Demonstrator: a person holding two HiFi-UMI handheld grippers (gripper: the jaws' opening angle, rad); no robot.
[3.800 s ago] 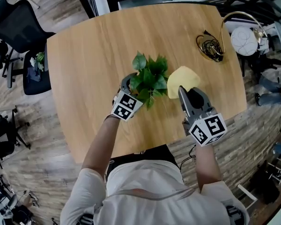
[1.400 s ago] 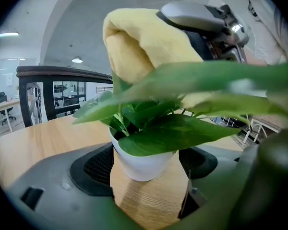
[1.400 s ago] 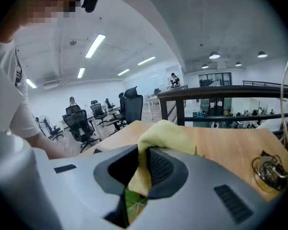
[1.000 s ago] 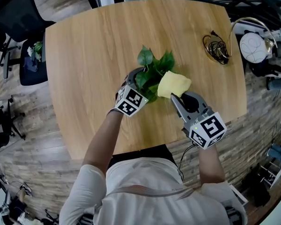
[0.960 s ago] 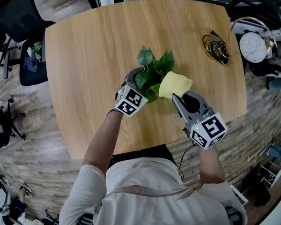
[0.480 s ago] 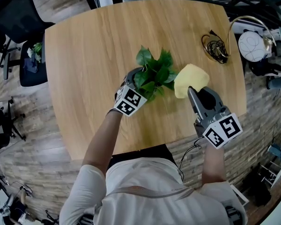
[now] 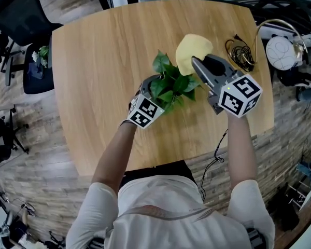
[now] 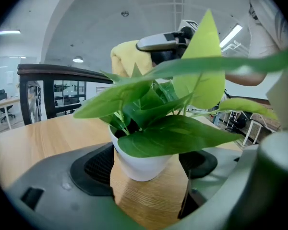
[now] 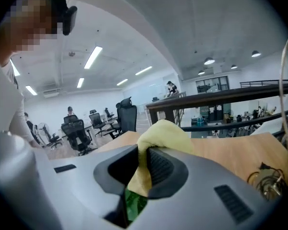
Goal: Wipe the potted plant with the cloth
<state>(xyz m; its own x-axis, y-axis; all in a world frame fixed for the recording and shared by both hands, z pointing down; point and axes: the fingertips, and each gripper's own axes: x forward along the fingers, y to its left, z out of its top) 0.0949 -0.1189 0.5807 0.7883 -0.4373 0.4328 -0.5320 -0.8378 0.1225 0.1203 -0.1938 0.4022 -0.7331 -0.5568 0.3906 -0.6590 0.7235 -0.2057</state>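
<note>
A leafy green potted plant (image 7: 171,84) stands mid-table; its white pot (image 8: 139,164) sits between my left gripper's jaws. The left gripper (image 7: 147,87) (image 8: 144,169) is shut on the pot from the near left. My right gripper (image 7: 195,62) (image 9: 141,164) is shut on a yellow cloth (image 7: 189,48) (image 9: 165,131), held over the plant's far right side. The cloth (image 8: 125,56) hangs just above the top leaves in the left gripper view. A bit of green leaf (image 9: 134,202) shows below the right jaws.
The round wooden table (image 7: 103,51) carries a coiled black cable (image 7: 238,51) near its right edge. Off the table stand a white round object (image 7: 282,51) at the right and office chairs (image 7: 20,14) at the left.
The right gripper carried the cloth from the plant's near right side out to the right, then up to the plant's far side. The left gripper kept its hold on the pot.
</note>
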